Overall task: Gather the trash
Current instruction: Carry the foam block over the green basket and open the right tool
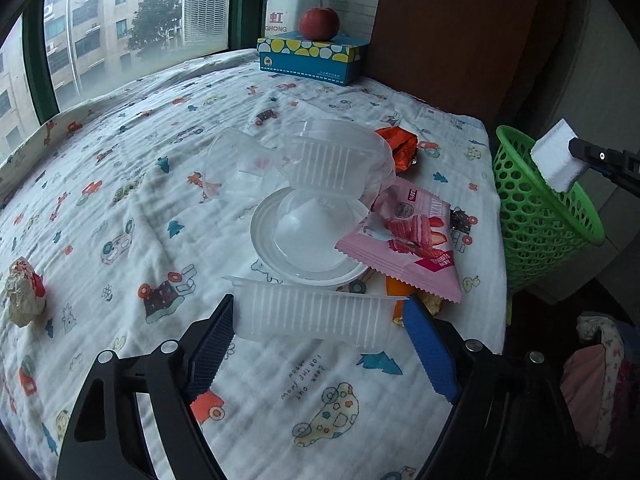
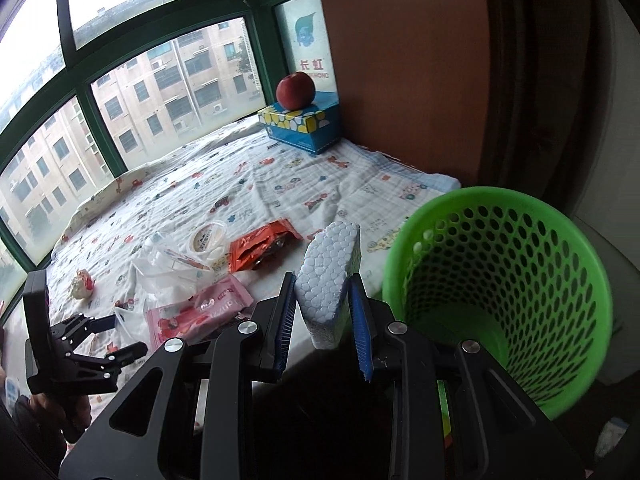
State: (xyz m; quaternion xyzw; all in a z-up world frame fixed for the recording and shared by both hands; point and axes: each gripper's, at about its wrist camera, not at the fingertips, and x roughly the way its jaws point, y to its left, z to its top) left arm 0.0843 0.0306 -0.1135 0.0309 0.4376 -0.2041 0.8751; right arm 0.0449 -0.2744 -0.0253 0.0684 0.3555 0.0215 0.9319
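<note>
My left gripper [image 1: 320,312] is shut on a clear ribbed plastic cup [image 1: 316,316], held just above the printed cloth. Beyond it lie a clear plastic lid [image 1: 308,236], another clear cup [image 1: 336,160], a pink snack wrapper [image 1: 408,240] and an orange wrapper [image 1: 400,146]. My right gripper [image 2: 324,292] is shut on a white foam block [image 2: 328,280], just left of the green mesh bin [image 2: 500,292]. The foam block [image 1: 556,156] and the bin [image 1: 540,208] also show in the left wrist view. A crumpled paper ball [image 1: 22,292] lies at the far left.
A blue tissue box [image 1: 312,58] with a red apple [image 1: 319,23] on it stands at the back by the window. A brown wooden panel [image 1: 460,32] rises at the right of the bed. The bin stands off the bed's right edge. Clothes [image 1: 600,380] lie on the floor below.
</note>
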